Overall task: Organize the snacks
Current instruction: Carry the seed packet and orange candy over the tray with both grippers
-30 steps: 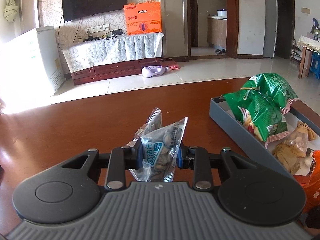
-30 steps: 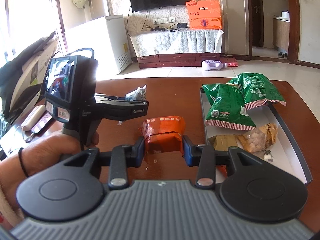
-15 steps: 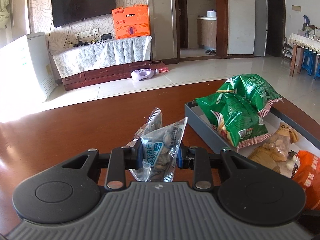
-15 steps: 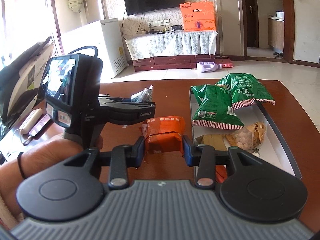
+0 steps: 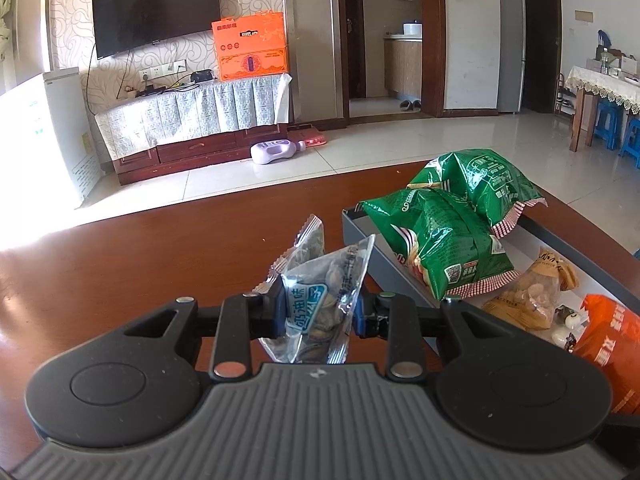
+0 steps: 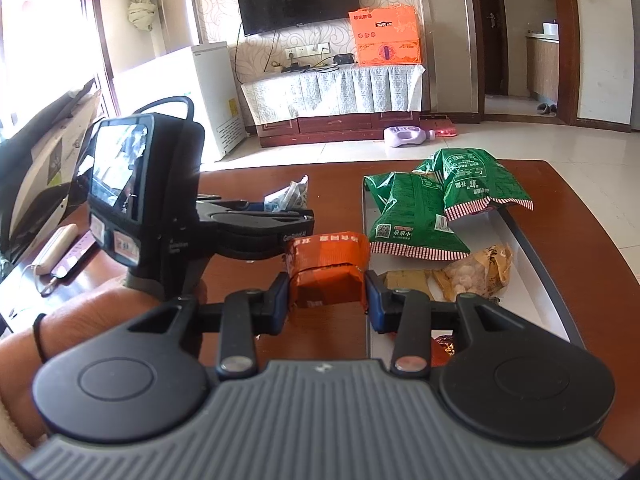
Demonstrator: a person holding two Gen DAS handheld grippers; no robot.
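Progress: task judged well under way, not finished. The grey tray (image 6: pixel 536 256) on the brown table (image 5: pixel 140 264) already holds several snacks; two packets are in the grippers and not yet in the tray.

Left gripper (image 5: pixel 318 314): jaws narrowed and pressing on a clear seed packet with blue label (image 5: pixel 320 300), which sticks up between the pads. It is held above the table, just beside the tray's near-left wall, outside it.

Right gripper (image 6: pixel 327 302): jaws set moderately wide, clamped on the sides of an orange packet (image 6: pixel 326 272). Packet is held over the table at the tray's left edge, not inside as far as I can tell.

Count, tray contents:
- green chip bags (image 6: pixel 416 220): 2, overlapping at the far end, the rear one hanging over the far rim.
- clear bag of pale round snacks (image 6: pixel 476 274): 1, mid tray.
- tan flat packet (image 6: pixel 408 280): 1, beside it.
- small wrapped candies (image 5: pixel 570 322): a few, exact number unclear.
- red-orange wrapper at the near end (image 6: pixel 442 348): 1, mostly hidden.

Count, in grippers: 2 packets.

Remaining, in my judgement: place both held packets in the tray. No other loose snacks visible on the table.
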